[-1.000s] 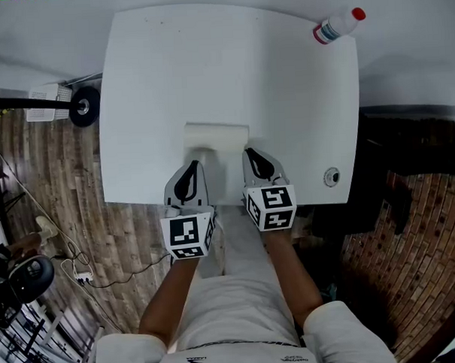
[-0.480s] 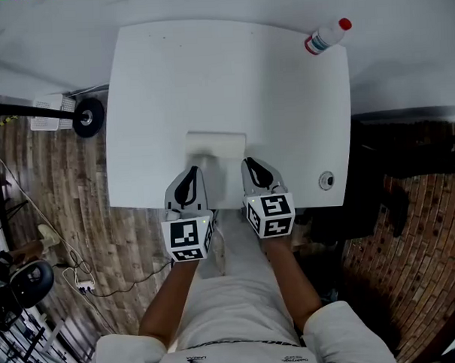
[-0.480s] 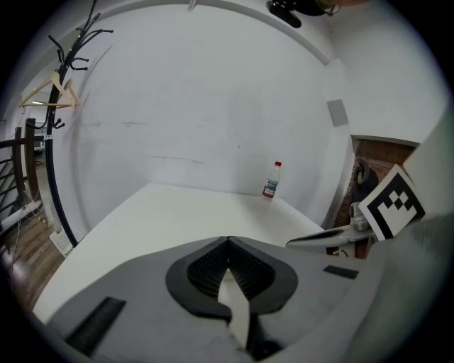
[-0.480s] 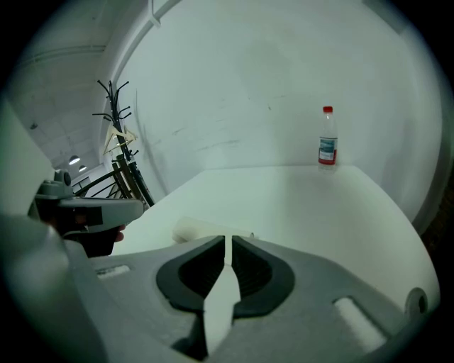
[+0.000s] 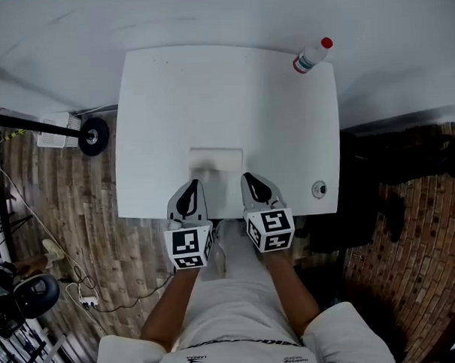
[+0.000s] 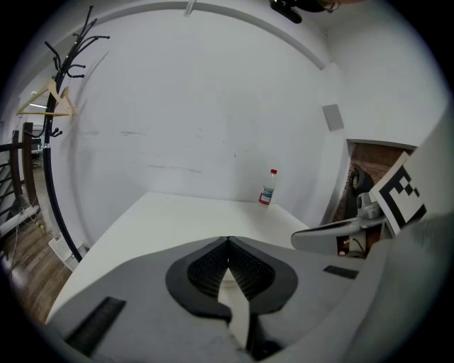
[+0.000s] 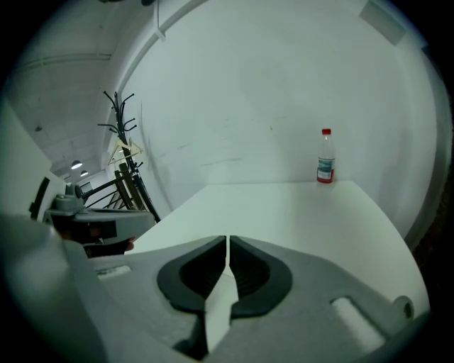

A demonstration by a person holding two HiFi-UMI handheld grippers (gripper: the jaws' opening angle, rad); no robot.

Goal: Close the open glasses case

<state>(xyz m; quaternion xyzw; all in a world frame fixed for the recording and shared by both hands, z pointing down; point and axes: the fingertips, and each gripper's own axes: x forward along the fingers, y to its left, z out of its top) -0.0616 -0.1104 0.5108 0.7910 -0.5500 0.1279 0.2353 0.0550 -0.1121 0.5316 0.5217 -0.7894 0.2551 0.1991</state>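
Note:
The white glasses case (image 5: 215, 160) lies on the white table (image 5: 209, 95), a little in from its near edge; I cannot tell from above whether its lid is up or down. My left gripper (image 5: 189, 189) sits just in front of the case's left end, jaws shut and empty. Level with it, my right gripper (image 5: 255, 183) sits off the case's right end, also shut and empty. In the left gripper view the left gripper (image 6: 228, 241) has its pads meeting at the tip, as does the right gripper (image 7: 227, 239) in the right gripper view. The jaws hide the case in both gripper views.
A clear bottle with a red cap (image 5: 311, 56) stands at the table's far right corner, seen as the bottle (image 6: 267, 188) and the bottle (image 7: 325, 157). A small round fitting (image 5: 319, 189) sits near the right front corner. A coat rack (image 6: 60, 85) stands left; wooden floor surrounds the table.
The head view has drawn back, so the table looks smaller and lower in frame. Both grippers stay shut by the near edge, just in front of the case.

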